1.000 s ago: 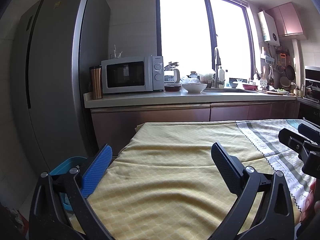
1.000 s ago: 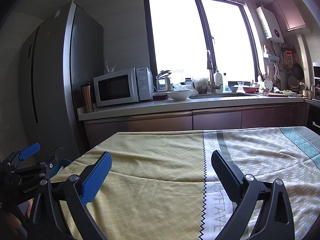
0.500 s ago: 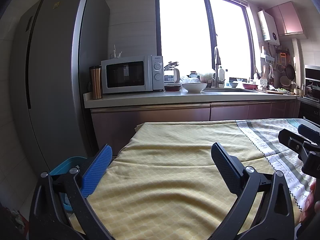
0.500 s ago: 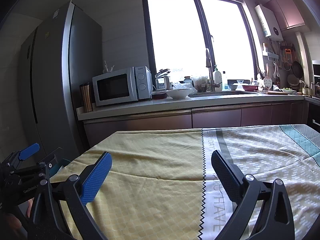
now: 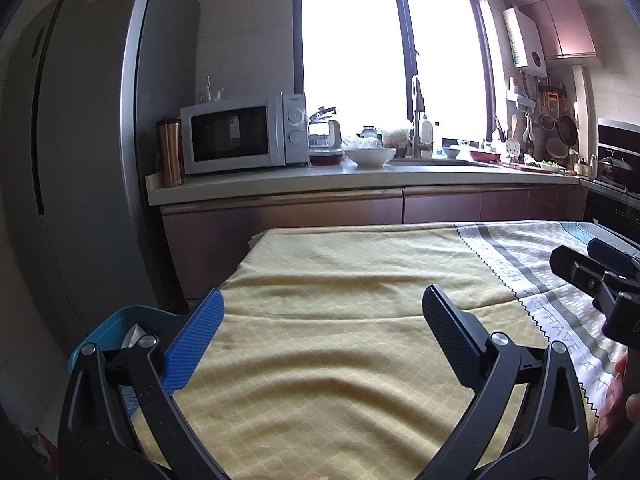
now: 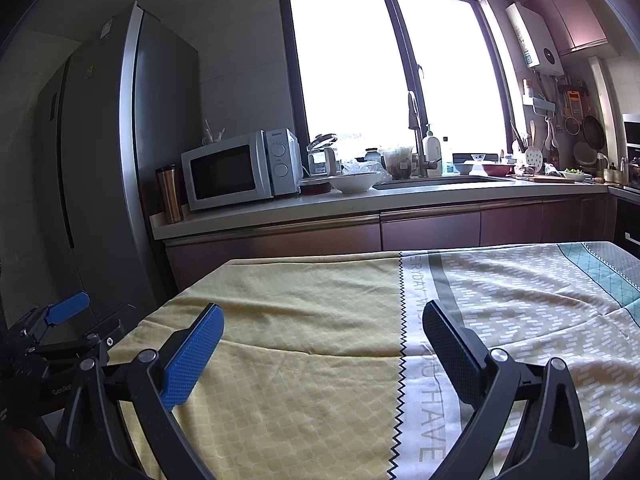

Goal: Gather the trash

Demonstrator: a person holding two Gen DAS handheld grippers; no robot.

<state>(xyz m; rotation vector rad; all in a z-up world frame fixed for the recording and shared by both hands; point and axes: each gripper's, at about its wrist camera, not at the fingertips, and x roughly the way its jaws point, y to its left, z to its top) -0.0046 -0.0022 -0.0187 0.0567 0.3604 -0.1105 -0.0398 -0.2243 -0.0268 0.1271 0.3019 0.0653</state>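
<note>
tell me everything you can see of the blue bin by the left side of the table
The blue bin shows only in the left wrist view, low beside the tablecloth's left edge and in front of the fridge. It looks like teal-blue plastic with a rounded rim, open-topped, upright. Something pale lies inside. The left gripper's frame hides most of it.

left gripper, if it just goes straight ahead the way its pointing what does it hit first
Probably the yellow tablecloth: the open left gripper points low across it, nothing between its fingers. If it clears the far edge, the brown cabinet fronts under the counter come next. Depth is unclear.
</note>
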